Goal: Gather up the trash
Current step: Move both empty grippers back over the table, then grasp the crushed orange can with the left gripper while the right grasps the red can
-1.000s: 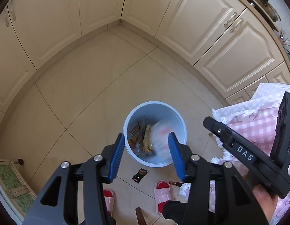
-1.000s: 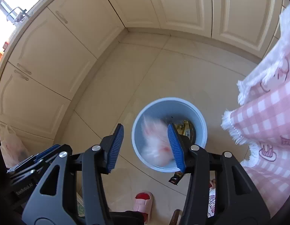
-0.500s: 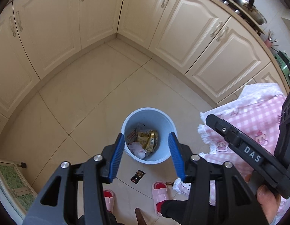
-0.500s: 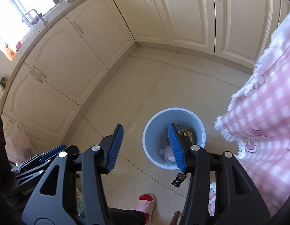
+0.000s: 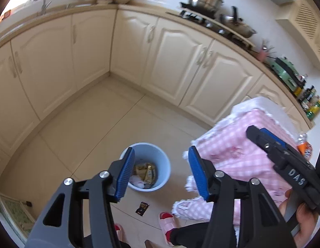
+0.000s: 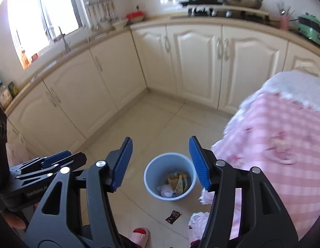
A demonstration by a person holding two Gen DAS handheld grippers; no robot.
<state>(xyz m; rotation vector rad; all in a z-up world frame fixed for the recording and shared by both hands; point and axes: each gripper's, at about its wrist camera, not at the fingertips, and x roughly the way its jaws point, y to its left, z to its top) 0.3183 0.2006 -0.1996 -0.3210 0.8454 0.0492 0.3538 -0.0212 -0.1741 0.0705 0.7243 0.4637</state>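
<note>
Left wrist view shows my left gripper point(image 5: 160, 173) and right gripper point(image 6: 160, 163) both empty with jaws opening, wrappers and tissue already in the blue bin point(image 5: 146, 170), one dark wrapper point(image 5: 142, 208) left on the floor beside it.

Cream cabinets point(image 6: 193, 62) wrap the corner around a beige tiled floor point(image 5: 93, 128), beneath a counter point(image 6: 151, 21) lit by a bright window point(image 6: 42, 12) at its left end.
</note>
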